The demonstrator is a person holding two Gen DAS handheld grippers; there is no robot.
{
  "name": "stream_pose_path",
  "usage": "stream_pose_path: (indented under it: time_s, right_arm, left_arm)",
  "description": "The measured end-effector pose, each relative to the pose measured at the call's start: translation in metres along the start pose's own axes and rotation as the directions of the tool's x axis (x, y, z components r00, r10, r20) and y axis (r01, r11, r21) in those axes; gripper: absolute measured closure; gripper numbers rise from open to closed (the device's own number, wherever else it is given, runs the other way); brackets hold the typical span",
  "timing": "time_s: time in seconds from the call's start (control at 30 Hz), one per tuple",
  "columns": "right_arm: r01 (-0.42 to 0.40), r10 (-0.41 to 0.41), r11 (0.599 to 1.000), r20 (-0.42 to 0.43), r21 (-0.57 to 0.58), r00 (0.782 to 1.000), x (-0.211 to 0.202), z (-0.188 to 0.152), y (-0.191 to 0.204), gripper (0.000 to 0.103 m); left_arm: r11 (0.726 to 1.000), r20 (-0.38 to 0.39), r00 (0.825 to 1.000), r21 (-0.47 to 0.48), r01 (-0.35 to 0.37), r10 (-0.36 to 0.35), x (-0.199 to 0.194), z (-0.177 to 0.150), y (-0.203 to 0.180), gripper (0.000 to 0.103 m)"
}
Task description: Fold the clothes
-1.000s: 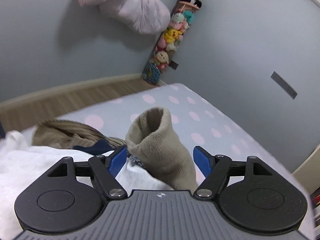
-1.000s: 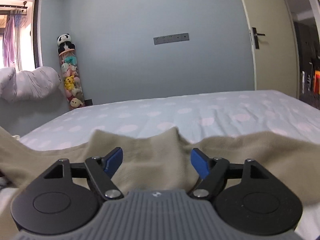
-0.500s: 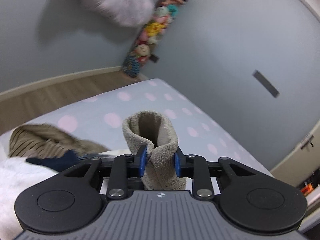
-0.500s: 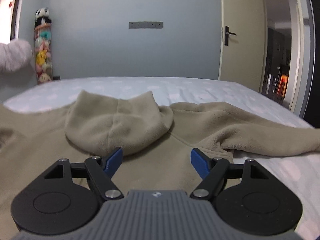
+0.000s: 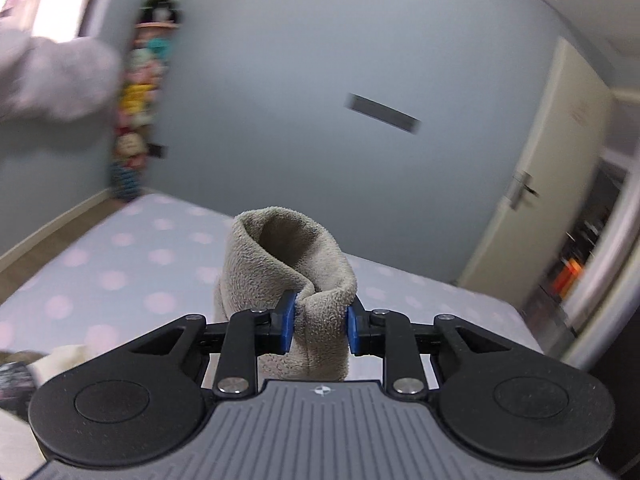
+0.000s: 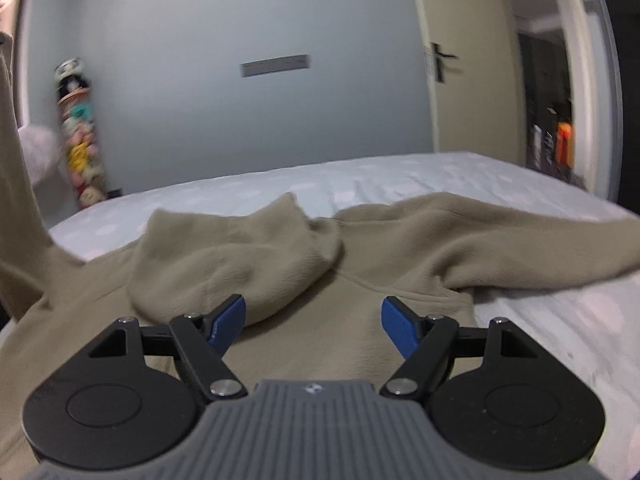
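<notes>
A beige fleece hoodie point(image 6: 360, 280) lies spread on the bed, hood point(image 6: 236, 256) folded onto its body, one sleeve point(image 6: 500, 236) stretched to the right. Its other sleeve rises up the left edge of the right wrist view point(image 6: 16, 184). My left gripper point(image 5: 320, 326) is shut on that sleeve's cuff point(image 5: 288, 264) and holds it up above the bed. My right gripper point(image 6: 312, 324) is open and empty, just above the hoodie's body below the hood.
The bed has a pale blue sheet with pink dots point(image 5: 120, 272). A white garment point(image 5: 60, 364) lies at the left. A tall tube of plush toys point(image 6: 80, 136) stands in the corner. A door point(image 6: 468, 80) is at the right.
My left gripper closed on the cuff and lifted it, swinging right toward the door. My right gripper drew back and up over the hoodie, staying open.
</notes>
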State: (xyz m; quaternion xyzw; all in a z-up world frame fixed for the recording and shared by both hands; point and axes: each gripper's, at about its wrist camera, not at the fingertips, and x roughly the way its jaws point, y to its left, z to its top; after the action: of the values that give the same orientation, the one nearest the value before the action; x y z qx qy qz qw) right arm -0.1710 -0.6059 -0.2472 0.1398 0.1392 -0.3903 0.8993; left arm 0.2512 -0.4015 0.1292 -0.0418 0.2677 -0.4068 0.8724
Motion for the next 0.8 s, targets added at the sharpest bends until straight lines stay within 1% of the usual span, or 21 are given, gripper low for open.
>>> stream_pose_path:
  time_s: [0.1, 0.17, 0.23, 0.33, 0.43, 0.57, 0.7, 0.8]
  right_arm:
    - [0.026, -0.025, 0.997, -0.01, 0.077, 1.0, 0.002, 0.002, -0.014, 0.026]
    - [0.033, -0.031, 0.992, -0.018, 0.125, 0.999, 0.003, 0.002, -0.023, 0.026]
    - [0.039, -0.035, 0.984, -0.026, 0.173, 0.999, 0.004, 0.002, -0.032, 0.026]
    - [0.043, -0.04, 0.975, -0.018, 0.217, 0.999, 0.003, 0.003, -0.041, 0.026]
    - [0.05, -0.044, 0.966, -0.028, 0.254, 0.999, 0.007, 0.003, -0.049, 0.026]
    - [0.06, -0.048, 0.953, -0.047, 0.298, 0.998, 0.013, 0.001, -0.055, 0.026]
    - [0.063, -0.046, 0.943, -0.06, 0.325, 0.997, 0.016, 0.0, -0.06, 0.026]
    - [0.072, -0.049, 0.937, -0.074, 0.342, 0.996, 0.018, -0.002, -0.062, 0.026]
  left_arm:
    - [0.996, -0.032, 0.998, 0.068, 0.058, -0.056, 0.028, -0.012, -0.058, 0.08]
    - [0.992, -0.071, 0.994, 0.096, 0.086, -0.079, 0.052, -0.027, -0.09, 0.081]
    - [0.987, -0.114, 0.988, 0.115, 0.113, -0.1, 0.076, -0.044, -0.118, 0.081]
    - [0.978, -0.183, 0.974, 0.14, 0.157, -0.13, 0.111, -0.077, -0.155, 0.081]
    - [0.967, -0.247, 0.956, 0.159, 0.201, -0.159, 0.142, -0.114, -0.182, 0.081]
    - [0.951, -0.333, 0.925, 0.179, 0.252, -0.183, 0.18, -0.166, -0.213, 0.081]
    - [0.94, -0.414, 0.889, 0.178, 0.291, -0.197, 0.218, -0.219, -0.235, 0.081]
    - [0.937, -0.457, 0.867, 0.171, 0.303, -0.197, 0.244, -0.252, -0.243, 0.081]
